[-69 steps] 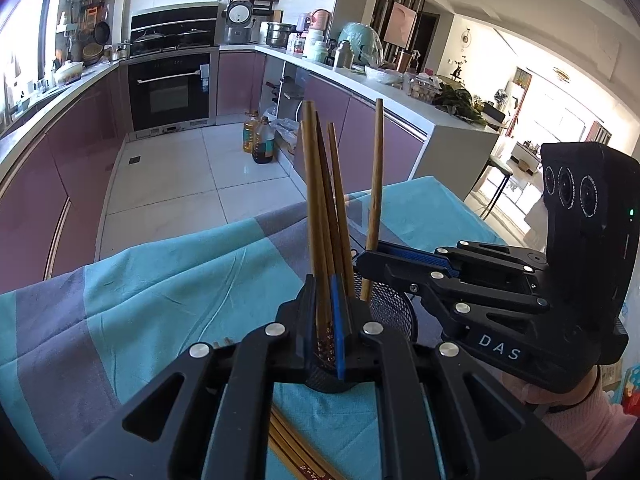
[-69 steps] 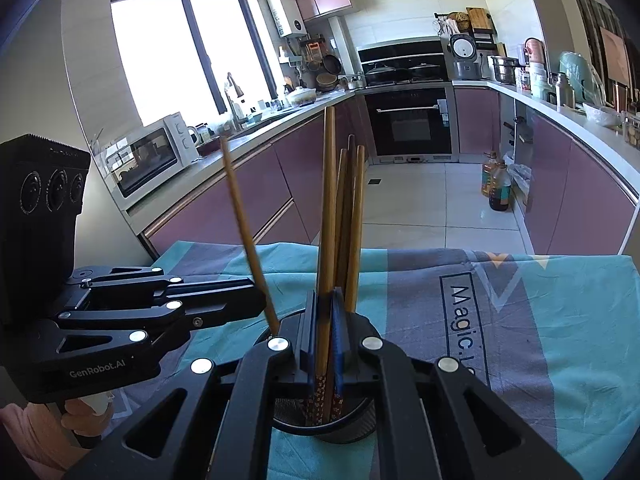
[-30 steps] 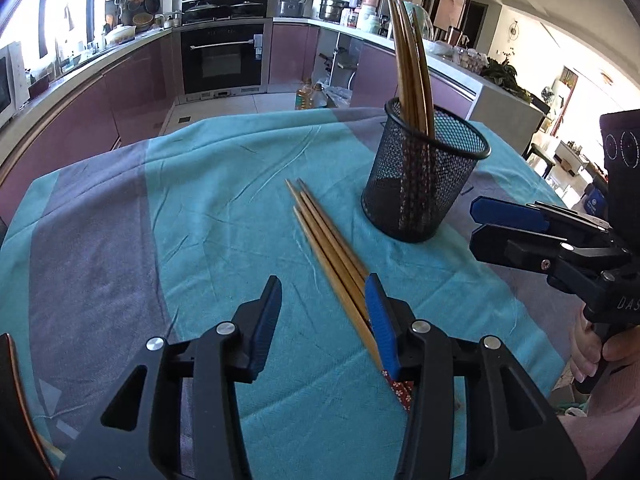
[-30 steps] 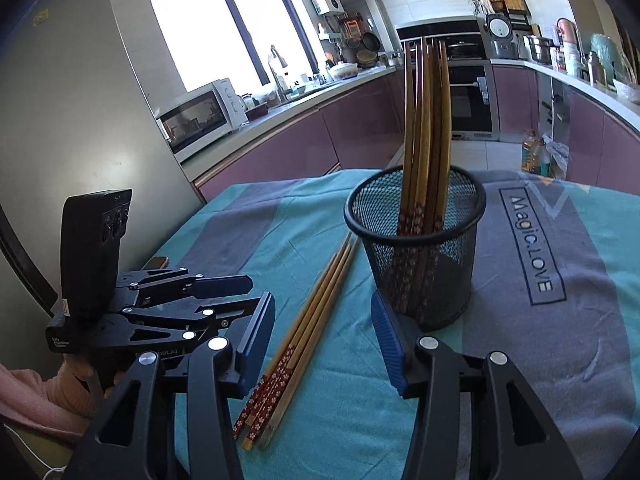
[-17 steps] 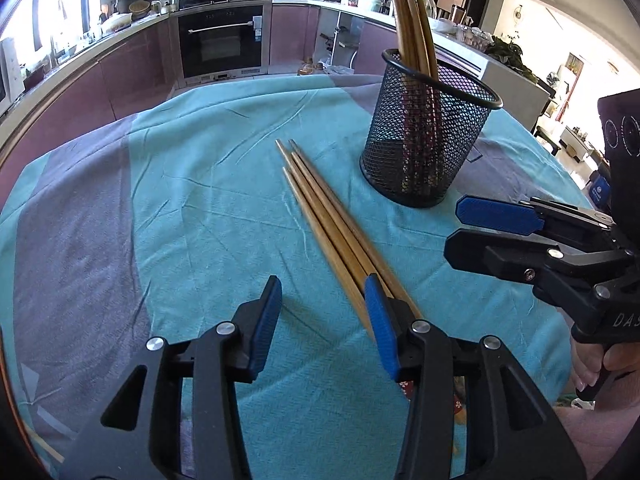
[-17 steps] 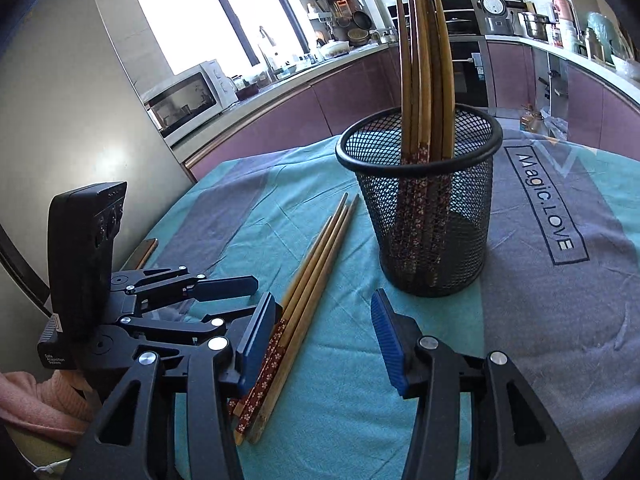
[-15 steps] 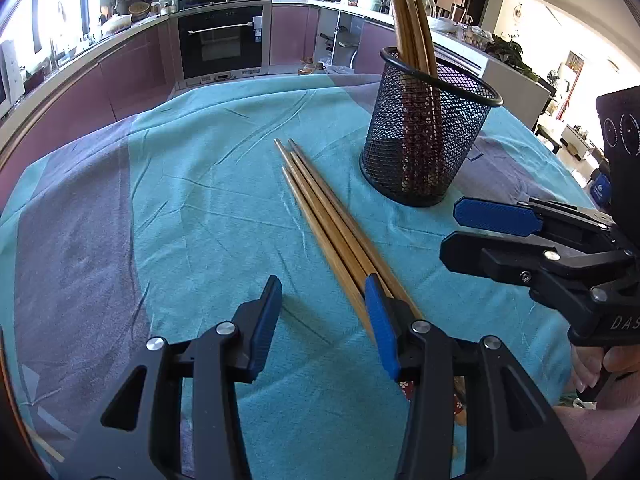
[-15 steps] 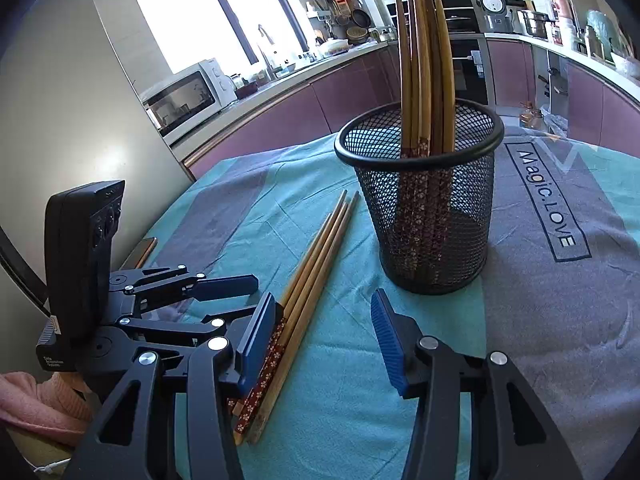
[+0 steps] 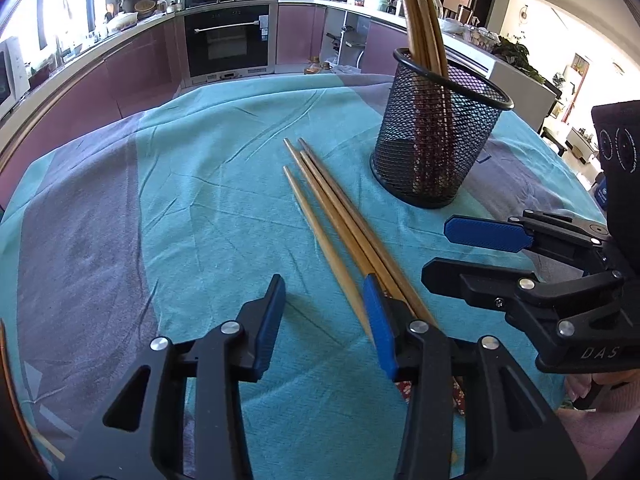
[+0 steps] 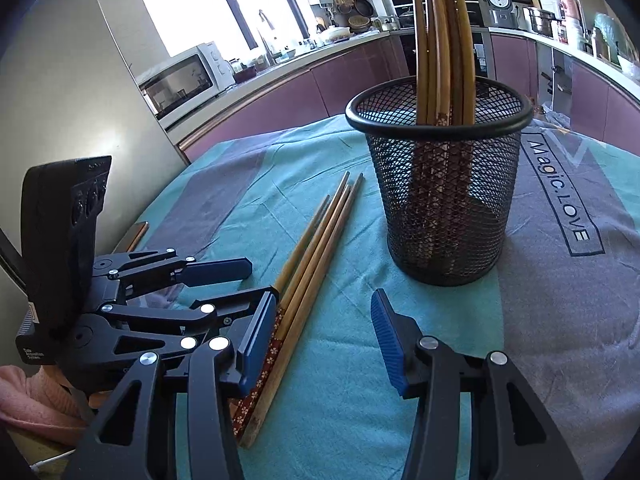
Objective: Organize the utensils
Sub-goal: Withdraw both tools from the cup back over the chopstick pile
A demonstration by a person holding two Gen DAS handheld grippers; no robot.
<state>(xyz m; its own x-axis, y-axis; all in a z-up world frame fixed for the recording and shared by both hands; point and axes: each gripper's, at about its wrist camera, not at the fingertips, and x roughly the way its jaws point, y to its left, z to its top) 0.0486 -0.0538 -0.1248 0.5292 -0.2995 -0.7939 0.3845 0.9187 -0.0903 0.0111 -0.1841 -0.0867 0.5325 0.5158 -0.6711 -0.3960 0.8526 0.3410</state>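
Bright window [image 10: 208, 4] daylight, sharp focus (edges fisheye-bent, dark).

Sunlit kitchen: purple cabinets [image 9: 140, 68], built-in oven [image 9: 228, 40], bright window [image 10: 224, 4], microwave [image 10: 180, 78].

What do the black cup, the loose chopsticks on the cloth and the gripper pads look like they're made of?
Black cup: seemingly metal wire mesh, painted black; you can see through its walls, under a solid rolled rim.
Loose chopsticks: likely wood or bamboo, smooth tan shafts, with a red patterned band at the thick ends.
Gripper pads: probably rubber or plastic, blue, finely ribbed.
Tablecloth: woven fabric, creased.
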